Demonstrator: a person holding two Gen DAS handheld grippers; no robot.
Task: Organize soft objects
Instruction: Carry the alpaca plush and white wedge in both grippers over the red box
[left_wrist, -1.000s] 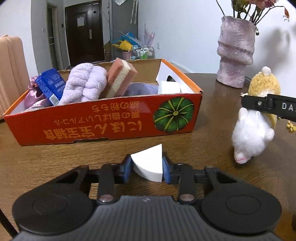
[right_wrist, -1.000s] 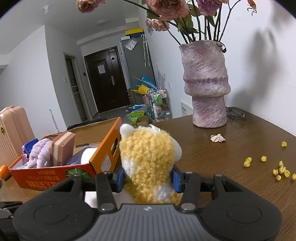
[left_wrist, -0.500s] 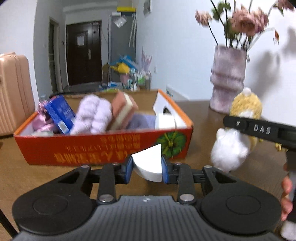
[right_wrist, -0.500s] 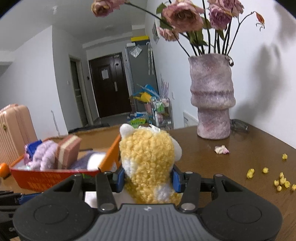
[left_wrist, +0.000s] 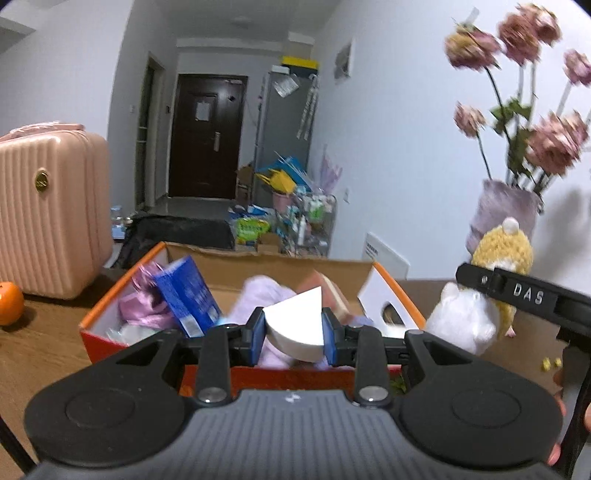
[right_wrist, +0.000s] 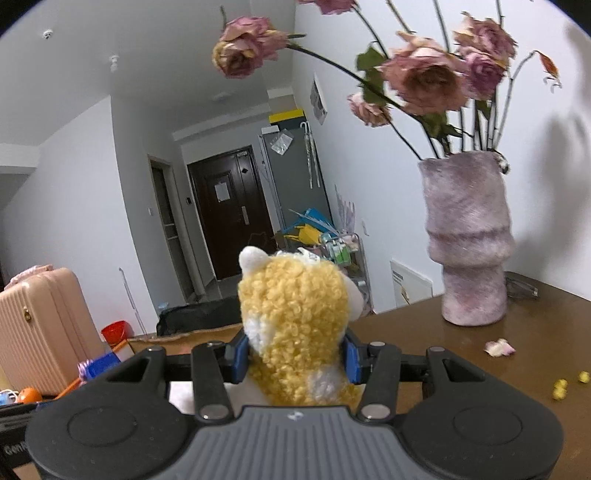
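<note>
My left gripper (left_wrist: 293, 328) is shut on a white wedge-shaped sponge (left_wrist: 297, 323), held up just in front of the orange cardboard box (left_wrist: 110, 330). Inside the box lie a lilac fluffy cloth (left_wrist: 264, 291), a blue packet (left_wrist: 188, 295), a pink pouch (left_wrist: 142, 310) and a pink-and-cream sponge (left_wrist: 332, 291). My right gripper (right_wrist: 295, 354) is shut on a yellow-and-white plush toy (right_wrist: 295, 325), lifted above the table. In the left wrist view that plush toy (left_wrist: 469, 314) hangs to the right of the box, clamped by the right gripper's finger (left_wrist: 517, 291).
A mauve vase (right_wrist: 467, 240) with dried roses stands on the brown table (right_wrist: 498, 387) at the right, with yellow crumbs (right_wrist: 559, 389) and a petal (right_wrist: 498, 347) near it. An orange (left_wrist: 9, 302) lies at the left. A pink suitcase (left_wrist: 48, 210) stands behind the table.
Both grippers have risen with their loads. The left one has moved toward the box, so the sponge now shows against the box's contents. The plush toy has come off the table.
</note>
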